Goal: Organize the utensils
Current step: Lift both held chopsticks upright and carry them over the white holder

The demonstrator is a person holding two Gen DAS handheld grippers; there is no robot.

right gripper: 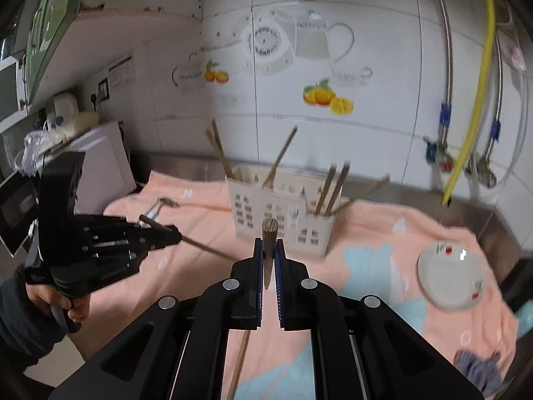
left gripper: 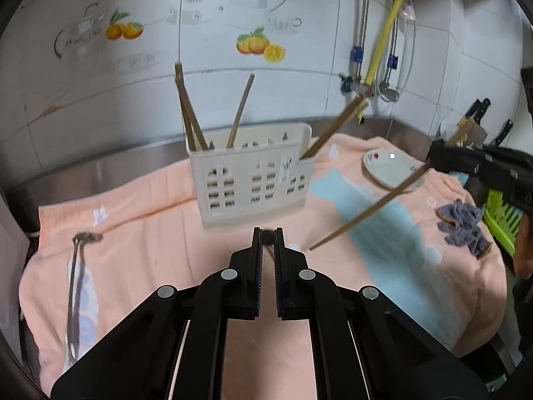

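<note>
A cream utensil holder (left gripper: 253, 173) stands on the peach towel (left gripper: 150, 220) and holds several wooden chopsticks (left gripper: 186, 110); it also shows in the right wrist view (right gripper: 276, 210). My left gripper (left gripper: 268, 237) is shut on a chopstick seen end-on, just in front of the holder; in the right wrist view (right gripper: 173, 233) that chopstick (right gripper: 203, 248) sticks out on both sides. My right gripper (right gripper: 269, 243) is shut on another chopstick (right gripper: 269, 233), held above the towel right of the holder; it shows in the left wrist view (left gripper: 369, 210).
Metal tongs (left gripper: 75, 286) lie at the towel's left. A small white dish (left gripper: 389, 168) sits at the right, near a grey rag (left gripper: 464, 226). Knives (left gripper: 479, 110) stand at far right. Pipes and a yellow hose (left gripper: 386, 33) run down the tiled wall.
</note>
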